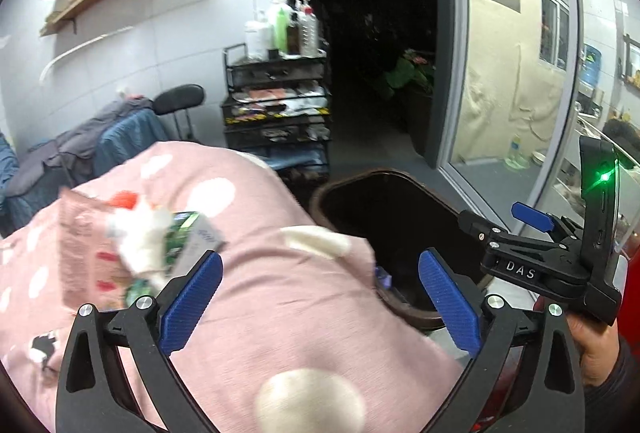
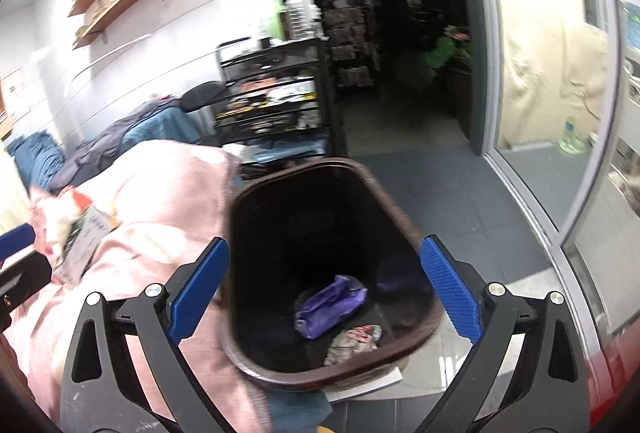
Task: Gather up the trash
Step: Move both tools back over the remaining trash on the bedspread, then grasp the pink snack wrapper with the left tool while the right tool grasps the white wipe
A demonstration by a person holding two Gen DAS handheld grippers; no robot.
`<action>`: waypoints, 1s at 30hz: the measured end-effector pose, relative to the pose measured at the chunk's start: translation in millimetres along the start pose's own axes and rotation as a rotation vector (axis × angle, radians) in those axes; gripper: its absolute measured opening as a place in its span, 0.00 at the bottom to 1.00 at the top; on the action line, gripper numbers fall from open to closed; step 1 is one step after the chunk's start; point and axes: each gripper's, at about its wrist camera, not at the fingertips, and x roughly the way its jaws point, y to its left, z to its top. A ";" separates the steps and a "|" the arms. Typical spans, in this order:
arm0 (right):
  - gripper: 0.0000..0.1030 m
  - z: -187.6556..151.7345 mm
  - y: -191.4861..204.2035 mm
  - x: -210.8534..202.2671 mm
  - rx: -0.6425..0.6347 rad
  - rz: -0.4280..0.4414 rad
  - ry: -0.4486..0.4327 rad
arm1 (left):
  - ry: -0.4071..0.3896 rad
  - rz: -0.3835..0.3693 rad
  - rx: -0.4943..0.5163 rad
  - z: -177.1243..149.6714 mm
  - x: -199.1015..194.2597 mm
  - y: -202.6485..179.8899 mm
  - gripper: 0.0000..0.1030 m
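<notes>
trash pile (image 1: 136,249): light, crumply cartons and tissue on pink bedding; pinch a carton edge.
left gripper (image 1: 320,297): spread wide, empty.
right gripper (image 2: 324,289): spread wide, empty, over bin (image 2: 256,365).

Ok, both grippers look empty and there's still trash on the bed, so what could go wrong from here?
1. The trash pile lies on the soft pink blanket; closing the left gripper on it could pinch fabric too.
2. The pile mixes tissue, a pink wrapper and a carton, so one grasp may leave or drop pieces.
3. The brown bin sits tight against the bed edge; the right gripper over it could knock it.
</notes>
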 end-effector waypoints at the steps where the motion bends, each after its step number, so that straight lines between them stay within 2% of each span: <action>1: 0.92 -0.2 7.3 -0.1 -0.013 0.017 0.001 | -0.006 0.016 -0.003 -1.8 -3.3 5.3 0.95; 7: 0.93 -2.5 51.0 -0.2 -0.091 0.115 0.012 | -0.027 0.089 -0.042 -16.1 -20.9 36.8 0.95; 19: 0.92 -9.7 146.9 -0.8 -0.246 0.317 0.039 | -0.009 0.235 -0.183 -47.3 -47.7 118.6 0.95; 25: 0.92 -10.0 192.2 -0.5 -0.319 0.401 0.062 | 0.011 0.285 -0.286 -62.6 -57.8 171.1 0.95; 30: 0.92 -8.8 226.4 2.9 -0.385 0.459 0.073 | 0.033 0.293 -0.310 -64.2 -54.8 202.8 0.95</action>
